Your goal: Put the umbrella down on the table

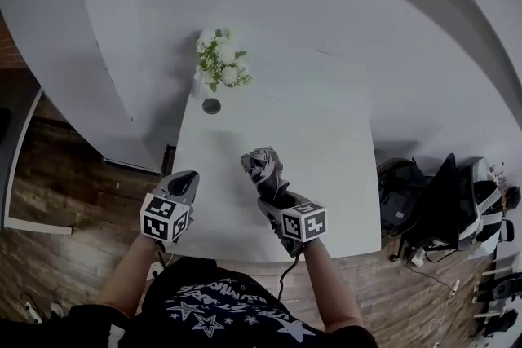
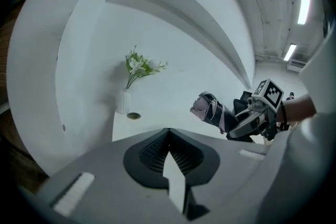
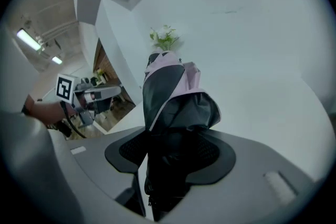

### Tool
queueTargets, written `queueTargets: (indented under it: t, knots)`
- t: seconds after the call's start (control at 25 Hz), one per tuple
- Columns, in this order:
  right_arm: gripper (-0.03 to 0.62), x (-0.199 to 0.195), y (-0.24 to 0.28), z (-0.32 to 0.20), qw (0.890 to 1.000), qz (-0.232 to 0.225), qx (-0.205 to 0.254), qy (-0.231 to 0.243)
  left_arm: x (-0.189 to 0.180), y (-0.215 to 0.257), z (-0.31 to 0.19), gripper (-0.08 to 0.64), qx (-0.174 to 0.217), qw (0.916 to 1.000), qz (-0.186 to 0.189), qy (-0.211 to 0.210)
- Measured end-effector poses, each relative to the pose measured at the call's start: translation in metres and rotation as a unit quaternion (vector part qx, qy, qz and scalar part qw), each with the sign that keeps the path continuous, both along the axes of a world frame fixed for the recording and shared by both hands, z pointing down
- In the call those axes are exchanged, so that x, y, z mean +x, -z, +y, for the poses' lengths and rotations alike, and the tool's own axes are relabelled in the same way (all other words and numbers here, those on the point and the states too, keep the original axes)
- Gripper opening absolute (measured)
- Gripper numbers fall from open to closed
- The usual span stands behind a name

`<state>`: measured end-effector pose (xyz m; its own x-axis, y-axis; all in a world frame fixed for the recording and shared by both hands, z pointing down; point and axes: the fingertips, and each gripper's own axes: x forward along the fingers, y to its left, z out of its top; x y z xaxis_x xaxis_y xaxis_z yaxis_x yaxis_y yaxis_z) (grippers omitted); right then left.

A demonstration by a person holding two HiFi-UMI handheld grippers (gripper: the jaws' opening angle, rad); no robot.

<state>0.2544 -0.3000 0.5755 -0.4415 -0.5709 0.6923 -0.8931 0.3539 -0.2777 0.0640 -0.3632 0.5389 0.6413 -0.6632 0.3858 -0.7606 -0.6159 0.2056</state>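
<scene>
- Head view: the right gripper [image 1: 276, 196] holds the folded umbrella [image 1: 263, 165] over the counter [image 1: 342, 175], with its free end pointing to 11 o'clock. Flowers [image 1: 220, 61] stand at 12 o'clock. The left gripper [image 1: 184, 182] is at the umbrella's 9 o'clock.
- Left gripper view: jaws pressed together, empty; the umbrella is at 3 o'clock.
- Right gripper view: jaws pinch the umbrella's dark part.

— What stood on the white table [image 1: 342, 175]?
— A white vase [image 2: 122, 102] of flowers [image 1: 220, 59] at its far left corner, and a small dark round disc [image 1: 211, 106] lay just near of it.
</scene>
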Motion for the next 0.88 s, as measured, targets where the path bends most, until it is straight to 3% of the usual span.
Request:
queueTargets:
  t: [0.16,0.32,0.44,0.68,0.88]
  knots:
    - [0.242,-0.006,-0.017,-0.023,0.994,0.07,-0.005,0.079,-0.002,-0.008,-0.014,0.0,-0.006,0.9999,-0.009,-0.001]
    - [0.242,-0.013,-0.026,-0.042,0.98,0.128,-0.002,0.154,-0.002,-0.017,-0.028,0.0,-0.017,0.9998,-0.011,0.003]
    - [0.242,-0.018,-0.039,-0.049,0.969,0.145,-0.012,0.201,-0.001,-0.025,-0.035,0.0,-0.026,0.9996,-0.012,0.003]
    - [0.242,-0.013,-0.063,-0.059,0.957,0.165,-0.047,0.234,-0.002,-0.04,-0.045,0.0,-0.045,0.9989,-0.011,0.007]
    - [0.242,-0.007,-0.077,-0.061,0.94,0.193,-0.032,0.279,-0.001,-0.047,-0.046,0.0,-0.05,0.9987,-0.012,0.0]
